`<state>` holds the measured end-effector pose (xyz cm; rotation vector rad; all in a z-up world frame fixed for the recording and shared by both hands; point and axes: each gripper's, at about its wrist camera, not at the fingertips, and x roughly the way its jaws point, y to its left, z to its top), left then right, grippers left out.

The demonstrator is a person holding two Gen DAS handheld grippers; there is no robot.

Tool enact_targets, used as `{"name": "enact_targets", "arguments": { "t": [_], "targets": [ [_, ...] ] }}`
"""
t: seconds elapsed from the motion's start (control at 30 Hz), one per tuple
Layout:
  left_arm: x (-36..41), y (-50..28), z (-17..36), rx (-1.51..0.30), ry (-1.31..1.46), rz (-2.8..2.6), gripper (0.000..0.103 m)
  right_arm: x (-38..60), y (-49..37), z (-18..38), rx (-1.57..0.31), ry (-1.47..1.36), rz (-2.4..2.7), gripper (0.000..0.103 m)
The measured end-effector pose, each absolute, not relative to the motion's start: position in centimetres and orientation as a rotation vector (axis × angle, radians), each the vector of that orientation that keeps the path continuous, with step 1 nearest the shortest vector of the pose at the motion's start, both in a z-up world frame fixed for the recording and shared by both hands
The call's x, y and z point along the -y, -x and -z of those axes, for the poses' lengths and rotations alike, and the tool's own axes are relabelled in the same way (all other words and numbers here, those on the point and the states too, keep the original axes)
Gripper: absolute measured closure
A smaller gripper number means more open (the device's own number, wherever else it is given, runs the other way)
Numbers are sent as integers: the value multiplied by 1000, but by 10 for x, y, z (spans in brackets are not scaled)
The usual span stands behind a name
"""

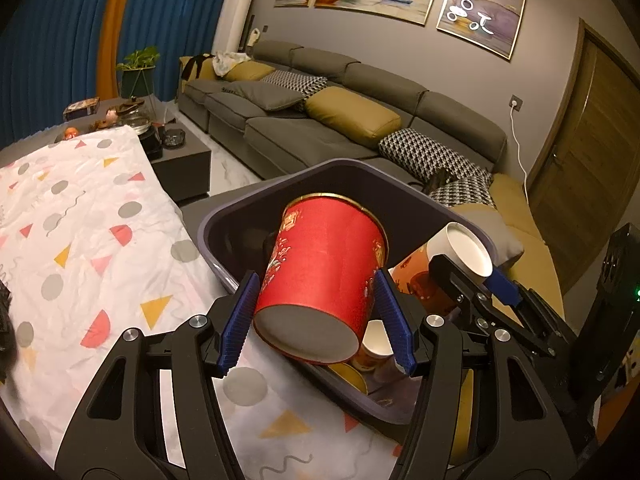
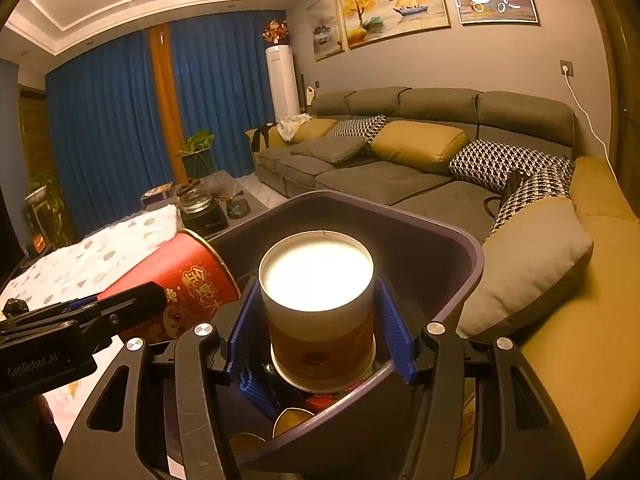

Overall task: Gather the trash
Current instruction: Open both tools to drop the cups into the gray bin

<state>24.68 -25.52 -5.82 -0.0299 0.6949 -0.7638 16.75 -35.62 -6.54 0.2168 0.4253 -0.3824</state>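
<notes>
In the left wrist view, the left gripper [image 1: 316,316] pinches a red paper cup [image 1: 320,276] between its blue ribbed pads [image 1: 240,320], which press against the cup's sides. The cup is tilted, its grey base toward the camera and its gold-rimmed mouth pointing into the dark bin [image 1: 248,204]. The cup hangs over the bin's near rim. Inside the bin lie other discarded paper cups [image 1: 374,350]. The bin stands at the right edge of the desk, on a white cloth with coloured shapes [image 1: 80,220]. To the right, the right gripper [image 1: 468,276] holds an orange-and-white cup [image 1: 464,248] above the bin. A grey sofa with mustard and houndstooth cushions [image 1: 320,120] runs behind. In the right wrist view, the right gripper [image 2: 320,320] clamps the orange-and-white cup [image 2: 320,312] by its sides, the pads [image 2: 394,328] tight against it, with its white base facing the camera and glaring under the light. It hangs over the bin [image 2: 440,248], just inside the near rim, with crumpled cups visible below it. At the left, the left gripper [image 2: 132,308] carries the red paper cup [image 2: 188,280] tilted at the bin's left rim, beside the patterned cloth [image 2: 100,256]. Blue curtains [image 2: 112,120] hang beyond the desk's far end.
</notes>
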Motion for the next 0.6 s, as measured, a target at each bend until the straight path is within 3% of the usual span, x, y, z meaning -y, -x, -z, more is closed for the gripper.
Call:
{"name": "enact_targets", "arguments": {
  "t": [0.13, 0.23, 0.4, 0.6],
  "targets": [
    [254, -247, 58, -697, 39, 765, 45, 358, -166, 67, -427, -219, 387, 47],
    [254, -247, 59, -706, 39, 763, 43, 358, -166, 68, -428, -222, 396, 40],
    [249, -250, 65, -724, 49, 741, 27, 359, -162, 70, -428, -223, 407, 33],
    [226, -250, 63, -712, 80, 693, 18, 360, -154, 67, -412, -224, 432, 31]
  ]
}}
